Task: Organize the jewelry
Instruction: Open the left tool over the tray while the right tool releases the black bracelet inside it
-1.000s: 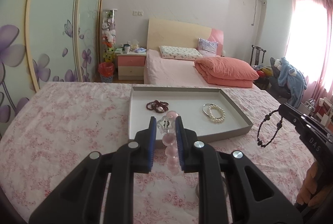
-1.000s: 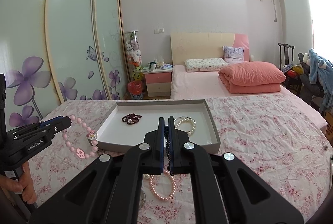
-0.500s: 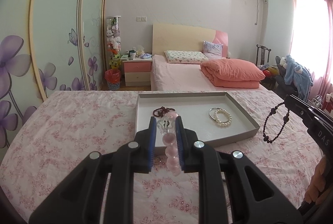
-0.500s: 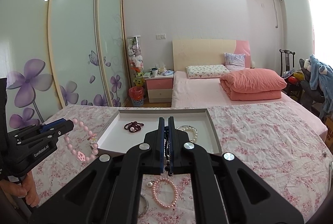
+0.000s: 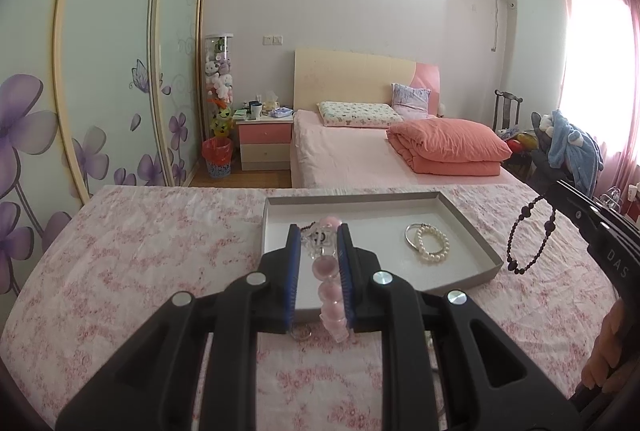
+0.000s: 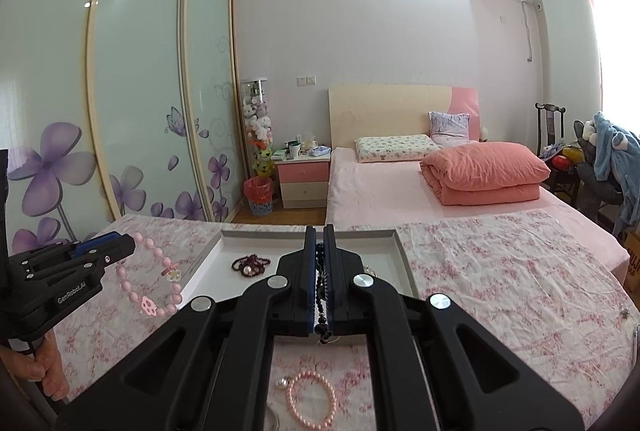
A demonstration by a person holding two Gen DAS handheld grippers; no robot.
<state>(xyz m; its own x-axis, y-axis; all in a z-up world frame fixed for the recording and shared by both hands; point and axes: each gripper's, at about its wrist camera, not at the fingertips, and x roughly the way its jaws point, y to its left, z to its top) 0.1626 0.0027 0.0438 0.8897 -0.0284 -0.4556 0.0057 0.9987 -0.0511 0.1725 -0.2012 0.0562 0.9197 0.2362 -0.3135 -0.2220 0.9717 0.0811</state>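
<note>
Left wrist view: left gripper point(image 5: 318, 243) has its fingers clamped on a pink bead bracelet point(image 5: 331, 301), which hangs in a loop below the pads, above the near edge of the grey tray point(image 5: 486, 259). Tray sits on the flowered cloth of the counter point(image 5: 132, 251); a pearl bracelet point(image 5: 432, 247) with a silver bangle lies inside at right, and a dark red bead bracelet point(image 6: 250, 265) at left.

Right wrist view: right gripper point(image 6: 319, 239) has its fingers pressed together on a black bead bracelet point(image 5: 530, 235), the strand pinched thin between the pads, dangling just off the tray's right side.

A smaller pink pearl bracelet point(image 6: 312, 405) and a ring point(image 5: 302, 333) lie on the cloth short of the tray.

Risks, as judged:
- Both loops swing free; a drop from this height could land a strand across the tray wall, half in, half out.
- Black strand is gripped by a thin section; it could slip through.
- Releasing over the pieces already in the tray could tangle them.
- Both grippers closing on the tray together could collide.
</note>
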